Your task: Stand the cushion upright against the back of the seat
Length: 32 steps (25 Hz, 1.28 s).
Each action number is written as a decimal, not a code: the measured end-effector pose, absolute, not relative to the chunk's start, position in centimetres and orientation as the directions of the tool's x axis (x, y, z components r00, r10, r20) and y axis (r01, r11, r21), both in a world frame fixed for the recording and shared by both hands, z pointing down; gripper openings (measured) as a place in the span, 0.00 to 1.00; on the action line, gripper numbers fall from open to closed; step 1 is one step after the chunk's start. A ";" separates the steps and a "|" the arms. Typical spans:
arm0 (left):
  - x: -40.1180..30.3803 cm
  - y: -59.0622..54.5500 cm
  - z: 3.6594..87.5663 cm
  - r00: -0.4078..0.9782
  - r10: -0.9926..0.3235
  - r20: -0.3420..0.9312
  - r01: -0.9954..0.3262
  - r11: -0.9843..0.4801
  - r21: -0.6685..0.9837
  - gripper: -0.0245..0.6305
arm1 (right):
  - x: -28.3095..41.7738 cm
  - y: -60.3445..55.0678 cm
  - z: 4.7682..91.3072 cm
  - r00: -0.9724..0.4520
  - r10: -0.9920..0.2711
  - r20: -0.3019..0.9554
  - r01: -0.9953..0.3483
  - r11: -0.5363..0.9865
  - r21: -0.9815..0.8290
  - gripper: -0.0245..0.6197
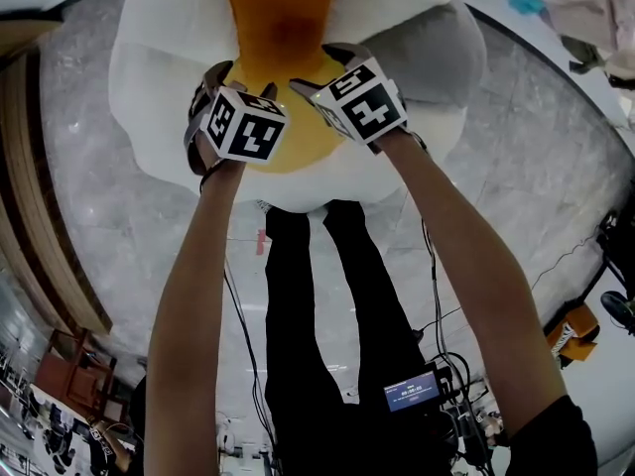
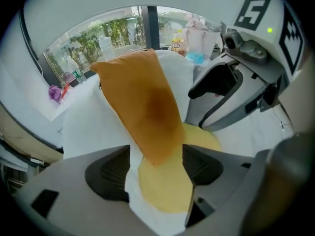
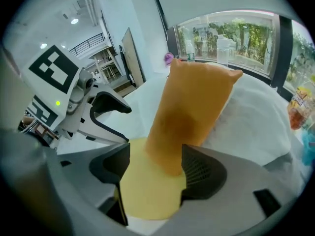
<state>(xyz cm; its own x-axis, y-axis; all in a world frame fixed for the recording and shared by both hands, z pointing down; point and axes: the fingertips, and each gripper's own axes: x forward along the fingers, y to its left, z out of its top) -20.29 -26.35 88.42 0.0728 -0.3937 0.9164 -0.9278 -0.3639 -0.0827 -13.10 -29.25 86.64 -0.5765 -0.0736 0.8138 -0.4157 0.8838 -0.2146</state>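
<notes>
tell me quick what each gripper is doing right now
Left gripper: jaws open, lower end of the orange fabric cushion between them, not pinched.
Right gripper: jaws open, same cushion end between them, not pinched.

The left tool and right tool have pale grey plastic shells, with dark ribbed pads lining the jaws. Each carries a white cube printed with black square markers, and a small green light glows beside one. The person wears black trousers and a dark short sleeve. A small blue-lit screen and black cables sit at the waist.
</notes>
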 end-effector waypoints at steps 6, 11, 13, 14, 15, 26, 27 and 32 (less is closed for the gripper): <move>-19.9 -24.5 86.4 0.083 -0.420 0.904 -0.926 -0.367 -0.086 0.49 | -12.5 -27.7 84.8 -0.564 -0.071 0.823 -0.390 0.901 -0.189 0.57; -18.3 -22.1 83.3 0.107 -0.430 0.897 -0.929 -0.364 -0.063 0.42 | -11.0 -25.4 81.1 -0.560 -0.044 0.827 -0.339 0.923 -0.180 0.56; -17.6 -21.1 82.0 0.116 -0.430 0.895 -0.928 -0.369 -0.057 0.37 | -10.1 -24.7 79.6 -0.562 -0.046 0.826 -0.334 0.926 -0.176 0.52; -17.2 -20.7 81.3 0.119 -0.432 0.894 -0.927 -0.371 -0.056 0.36 | -9.5 -24.4 78.8 -0.563 -0.047 0.825 -0.335 0.926 -0.175 0.51; -16.7 -20.4 80.6 0.120 -0.433 0.893 -0.926 -0.374 -0.057 0.34 | -8.9 -24.1 78.0 -0.565 -0.048 0.823 -0.336 0.925 -0.177 0.49; -12.1 -13.6 70.2 0.176 -0.473 0.864 -0.927 -0.374 -0.016 0.17 | -1.6 -19.1 67.8 -0.619 -0.016 0.785 -0.345 0.904 -0.253 0.24; -11.4 -12.8 69.4 0.183 -0.469 0.864 -0.929 -0.371 -0.004 0.15 | -0.6 -18.3 66.9 -0.620 -0.008 0.784 -0.346 0.900 -0.264 0.23; -10.5 -12.2 64.0 0.196 -0.505 0.841 -0.931 -0.364 -0.001 0.10 | 0.8 -16.4 62.1 -0.651 -0.017 0.758 -0.334 0.904 -0.267 0.16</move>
